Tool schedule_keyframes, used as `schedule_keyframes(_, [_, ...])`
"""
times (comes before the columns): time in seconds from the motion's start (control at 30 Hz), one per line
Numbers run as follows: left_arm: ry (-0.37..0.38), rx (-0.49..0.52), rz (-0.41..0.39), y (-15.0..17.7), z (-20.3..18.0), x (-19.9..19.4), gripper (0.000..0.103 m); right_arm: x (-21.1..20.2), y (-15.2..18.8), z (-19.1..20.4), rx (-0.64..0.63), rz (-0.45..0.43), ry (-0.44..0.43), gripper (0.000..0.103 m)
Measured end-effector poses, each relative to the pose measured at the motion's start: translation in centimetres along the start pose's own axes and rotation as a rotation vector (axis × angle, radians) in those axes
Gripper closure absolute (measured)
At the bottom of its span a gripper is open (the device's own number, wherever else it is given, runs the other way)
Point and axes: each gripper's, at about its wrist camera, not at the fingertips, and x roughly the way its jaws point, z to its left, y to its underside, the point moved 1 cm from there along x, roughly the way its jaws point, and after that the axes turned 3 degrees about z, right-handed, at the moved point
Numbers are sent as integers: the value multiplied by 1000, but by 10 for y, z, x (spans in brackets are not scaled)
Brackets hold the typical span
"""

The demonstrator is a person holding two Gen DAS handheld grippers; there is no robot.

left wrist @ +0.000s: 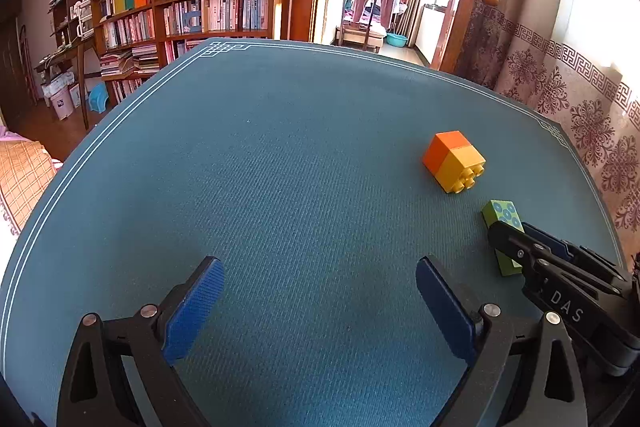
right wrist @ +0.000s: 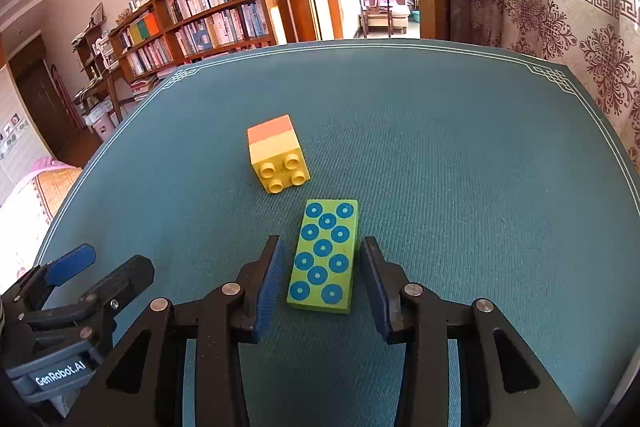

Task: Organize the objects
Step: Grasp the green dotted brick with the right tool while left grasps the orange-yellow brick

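Blocks are sitting on the teal table mat (right wrist: 440,131), two of them. Right gripper (right wrist: 323,283) is straddling the green block with blue dots (right wrist: 325,255), which is lying flat between its blue pads (right wrist: 269,287); there's a small gap on each side, so they aren't pinching it. At about 11 o'clock from the green one, just beside it, the orange-and-yellow brick (right wrist: 276,153) is lying on its side, studs facing the camera. Left gripper (left wrist: 320,307) is hanging spread wide over bare mat, holding nothing.
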Motion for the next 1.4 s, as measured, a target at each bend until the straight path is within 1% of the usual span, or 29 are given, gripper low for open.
schedule_keyframes(0.03, [0, 1, 0, 0, 0, 1, 4, 1, 0, 1, -10, -2, 15, 71])
schedule_keyframes(0.07, [0, 1, 1, 0, 0, 1, 4, 0, 1, 2, -20, -4, 22, 72])
schedule_keyframes(0.2, [-1, 4, 5, -1, 0, 2, 4, -3, 5, 0, -10, -8, 15, 72])
schedule_keyframes(0.37, [-2, 20, 0, -1, -2, 2, 4, -15, 18, -12, 24, -15, 4, 72])
schedule_keyframes(0.5, [-8, 34, -7, 0, -5, 2, 4, -26, 31, -21, 48, -21, 17, 72])
schedule_keyframes(0.6, [-21, 45, -7, -1, -8, 3, 4, -34, 38, -27, 62, -25, 42, 72])
schedule_keyframes(0.77, [-10, 59, 9, -6, -19, 7, 4, -39, 43, -40, 112, -35, 17, 72])
schedule_keyframes(0.93, [-33, 136, -33, -21, -45, 10, 4, -39, 42, -44, 128, -38, -4, 72])
schedule_keyframes(1.1, [7, 191, -57, -42, -69, 18, 4, -39, 43, -47, 139, -41, -20, 72])
schedule_keyframes(1.2, [19, 230, -68, -49, -83, 24, 4, -39, 44, -47, 142, -42, -24, 72])
schedule_keyframes(1.3, [10, 268, -65, -53, -92, 34, 5, -39, 45, -48, 146, -43, -30, 72])
schedule_keyframes(1.4, [2, 278, -29, -55, -96, 47, 12, -39, 45, -48, 148, -44, -33, 72])
